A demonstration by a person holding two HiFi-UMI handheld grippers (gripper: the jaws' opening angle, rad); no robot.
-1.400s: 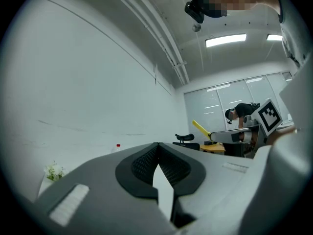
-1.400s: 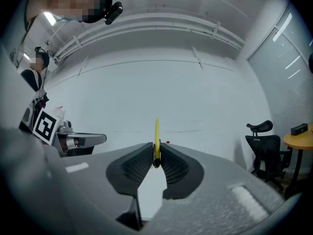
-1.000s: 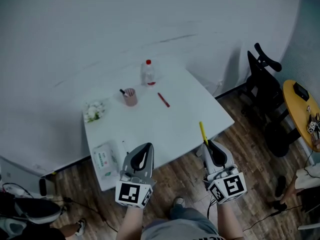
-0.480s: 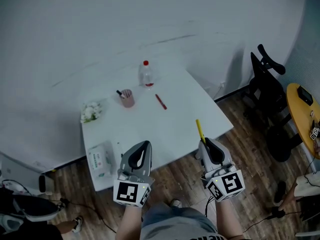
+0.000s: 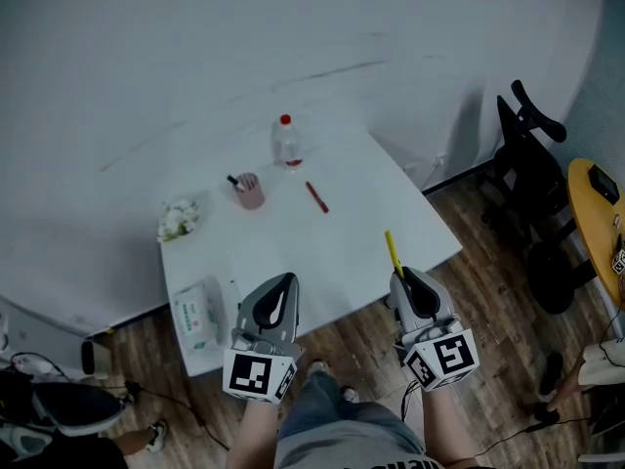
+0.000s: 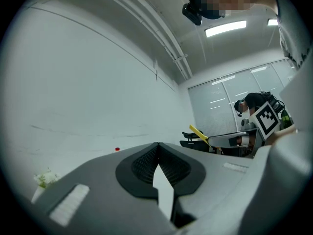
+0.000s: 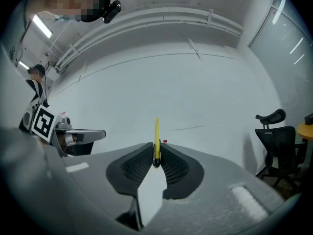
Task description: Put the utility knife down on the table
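A bottle (image 5: 286, 143) is seen near a pink cup (image 5: 251, 191) and a red pen (image 5: 317, 196). Flowers (image 5: 178, 219) and a wipes pack (image 5: 195, 313) are placed further left. A black chair (image 5: 532, 169) is seen at right.

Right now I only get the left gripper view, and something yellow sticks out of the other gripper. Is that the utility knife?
Observer: Yes, the right gripper has its fingers shut on the utility knife.
Operator: Is it over the table?
Observer: In the head view it shows against the table near its front right edge; height unclear.
Operator: Anything lying there?
Observer: The nearest thing is a red pen, farther in, apart from the knife.
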